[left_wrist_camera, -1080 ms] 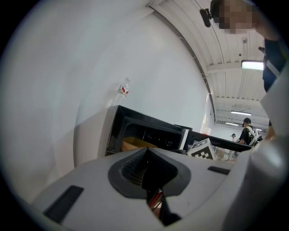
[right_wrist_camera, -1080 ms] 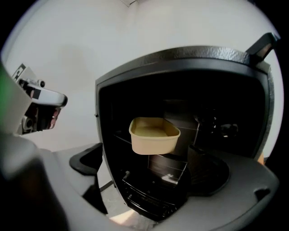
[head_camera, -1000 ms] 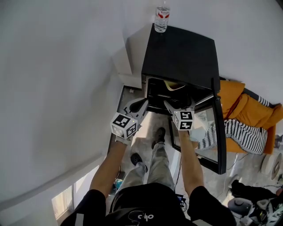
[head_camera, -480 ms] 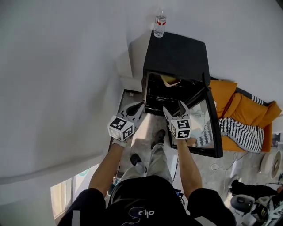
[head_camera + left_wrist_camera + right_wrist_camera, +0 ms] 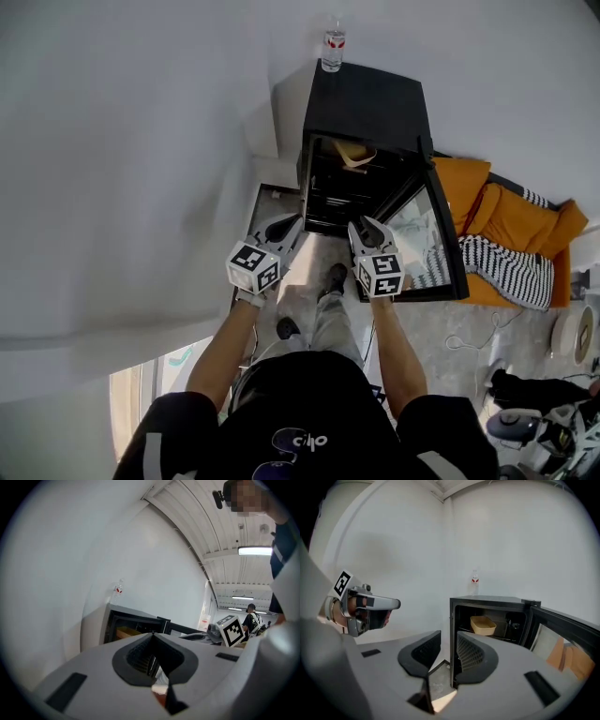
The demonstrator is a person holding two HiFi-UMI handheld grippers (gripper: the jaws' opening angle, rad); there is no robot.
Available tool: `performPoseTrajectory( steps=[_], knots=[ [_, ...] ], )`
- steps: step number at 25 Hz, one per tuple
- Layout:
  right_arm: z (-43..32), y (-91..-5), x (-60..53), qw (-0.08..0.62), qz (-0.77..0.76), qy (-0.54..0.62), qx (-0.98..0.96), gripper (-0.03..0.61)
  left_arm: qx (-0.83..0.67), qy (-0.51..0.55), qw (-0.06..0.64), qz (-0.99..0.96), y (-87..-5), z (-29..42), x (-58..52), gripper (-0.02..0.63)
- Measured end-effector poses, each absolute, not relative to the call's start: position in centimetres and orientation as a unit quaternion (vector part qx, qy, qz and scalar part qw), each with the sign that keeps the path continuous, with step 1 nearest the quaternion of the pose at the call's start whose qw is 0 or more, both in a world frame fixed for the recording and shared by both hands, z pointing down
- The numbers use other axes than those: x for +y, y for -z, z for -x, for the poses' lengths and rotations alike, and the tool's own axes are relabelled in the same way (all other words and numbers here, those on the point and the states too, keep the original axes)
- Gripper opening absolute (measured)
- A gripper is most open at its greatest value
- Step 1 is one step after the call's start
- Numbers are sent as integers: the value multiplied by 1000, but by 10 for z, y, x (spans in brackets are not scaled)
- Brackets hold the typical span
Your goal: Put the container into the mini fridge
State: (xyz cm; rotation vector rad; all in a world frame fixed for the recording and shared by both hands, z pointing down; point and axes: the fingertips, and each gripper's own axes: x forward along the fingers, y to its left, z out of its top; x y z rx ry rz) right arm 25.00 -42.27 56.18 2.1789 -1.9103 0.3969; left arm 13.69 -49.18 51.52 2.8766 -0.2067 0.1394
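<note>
Both hand-held grippers have drawn back from the black mini fridge [image 5: 367, 98] since the earlier frames, when their tips were right at its mouth; now they hang apart from it over the floor. My right hand-held gripper [image 5: 367, 228] has just been closing its jaws, from wide down to a narrow gap, and nothing stands between them. My left hand-held gripper [image 5: 292, 223] has its jaws together, tips meeting, also empty. The shallow tan rectangular container [image 5: 483, 625] sits on a shelf in the upper part of the fridge, so I judge the placing done. What may remain is the glass-fronted door [image 5: 419, 234], which stands swung open to the right. The right gripper view gives me the plain look inside, with the container resting level and set back from the front edge. The head view shows it only as a tan sliver under the top lip. That head view does show, from above, how far the door has swung and the gap between the 2 grippers and the fridge.
</note>
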Motion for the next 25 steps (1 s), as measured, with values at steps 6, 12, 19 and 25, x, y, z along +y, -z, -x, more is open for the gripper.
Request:
performPoseTrajectory(
  steps=[6,12,19,25],
  knots=[
    [-226,-551,-392,105,-742,-137,-647,20,-76,-47,132,-987,-511,-111,-476,6],
    [-215,-543,-378,92,-741,-136,-651,9,-69,-48,127,-988,-511,-101,-459,6],
    [-209,-536,-370,86,-739,-133,-654,9,-63,-41,120,-990,-504,-99,-446,6],
    [-210,-538,-369,86,-738,-131,-657,9,-68,-39,120,-990,-505,-98,-447,6]
  ],
)
